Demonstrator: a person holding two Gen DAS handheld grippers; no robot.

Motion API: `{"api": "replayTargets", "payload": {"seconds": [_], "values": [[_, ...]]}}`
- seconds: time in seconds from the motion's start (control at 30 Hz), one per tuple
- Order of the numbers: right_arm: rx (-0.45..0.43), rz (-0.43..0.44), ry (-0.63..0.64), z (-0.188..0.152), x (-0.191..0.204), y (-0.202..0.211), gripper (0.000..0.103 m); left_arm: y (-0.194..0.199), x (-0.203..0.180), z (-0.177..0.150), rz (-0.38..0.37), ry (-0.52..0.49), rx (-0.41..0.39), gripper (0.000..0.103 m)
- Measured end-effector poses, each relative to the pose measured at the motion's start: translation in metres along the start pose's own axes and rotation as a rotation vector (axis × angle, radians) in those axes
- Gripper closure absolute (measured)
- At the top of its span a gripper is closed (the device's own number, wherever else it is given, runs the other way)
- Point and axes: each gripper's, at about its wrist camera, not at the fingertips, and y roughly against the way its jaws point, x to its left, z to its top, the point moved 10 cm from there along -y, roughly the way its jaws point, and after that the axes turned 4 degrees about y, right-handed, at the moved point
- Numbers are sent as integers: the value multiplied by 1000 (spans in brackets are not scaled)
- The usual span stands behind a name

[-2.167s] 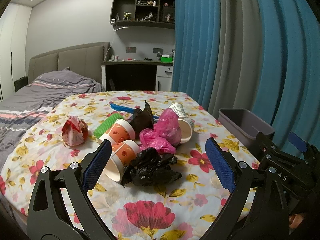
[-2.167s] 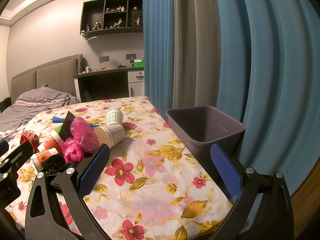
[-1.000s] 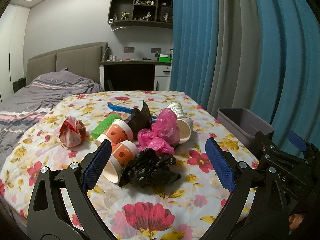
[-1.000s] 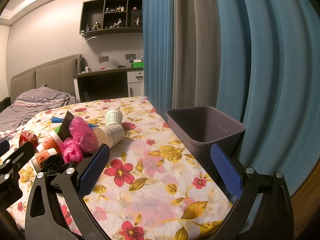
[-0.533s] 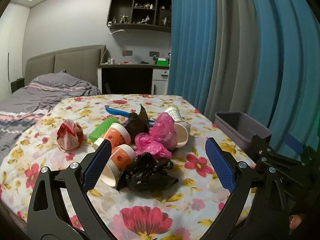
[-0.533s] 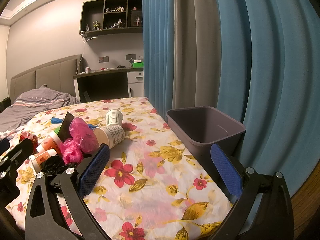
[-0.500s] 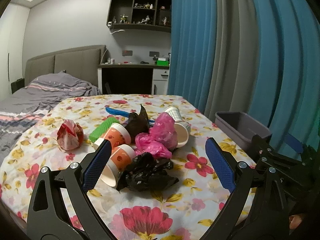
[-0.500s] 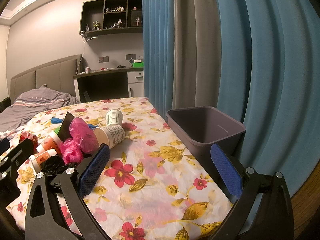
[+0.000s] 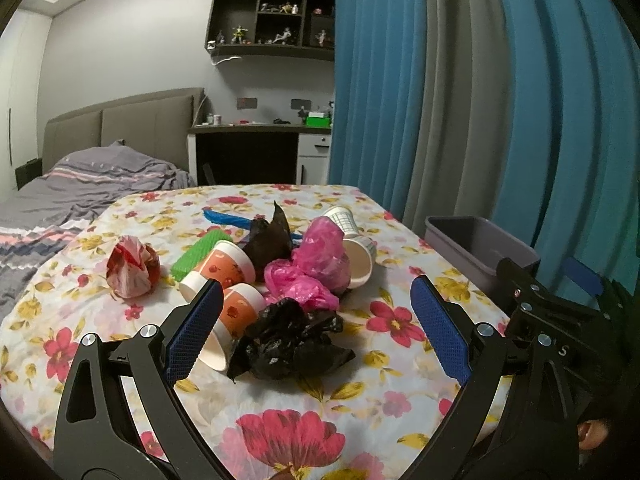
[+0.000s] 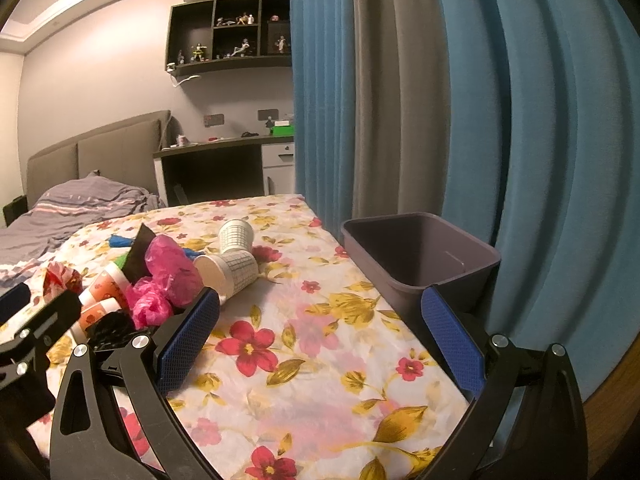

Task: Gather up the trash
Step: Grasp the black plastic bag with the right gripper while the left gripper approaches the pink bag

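Black plastic, crumpled into a loose wad, is what sits straight ahead of my left gripper [image 9: 314, 332]: the black bag [image 9: 290, 340] lies nearest me at the front of the pile, framed between my two spread fingers, which hold nothing. I keep that tool back from the pile and above the cloth [image 9: 280, 432], I judge so that I can choose a piece before I reach in.

The rest of the trash is heaped together in the middle of the table: two orange cups [image 9: 226, 266] on their sides just left of the black bag, two pink bags [image 9: 320, 254] behind it, a white cup [image 9: 358, 258] lying with its mouth toward me and another upright behind, a brown scrap [image 9: 270, 236], a green piece [image 9: 200, 250], a blue strip [image 9: 228, 218]. A red-and-white wad [image 9: 132, 266] lies apart on the left.

My right gripper [image 10: 316, 336] is also wide open and empty, held over bare cloth between the pile and the bin [image 10: 420, 260]. The bin stands at the table's right edge by the curtain and looks empty, so nothing is collected yet. That side suits carrying pieces across; the white cup is its closest one.
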Motion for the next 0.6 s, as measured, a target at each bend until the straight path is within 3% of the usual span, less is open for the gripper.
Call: {"api": "replayTargets", "payload": {"seconds": [0.3, 0.6], "values": [[9, 71, 21, -8, 23, -6, 5, 8, 44, 1, 77, 63, -44, 12], [62, 270, 89, -31, 92, -14, 14, 18, 105, 8, 205, 130, -86, 13]]}}
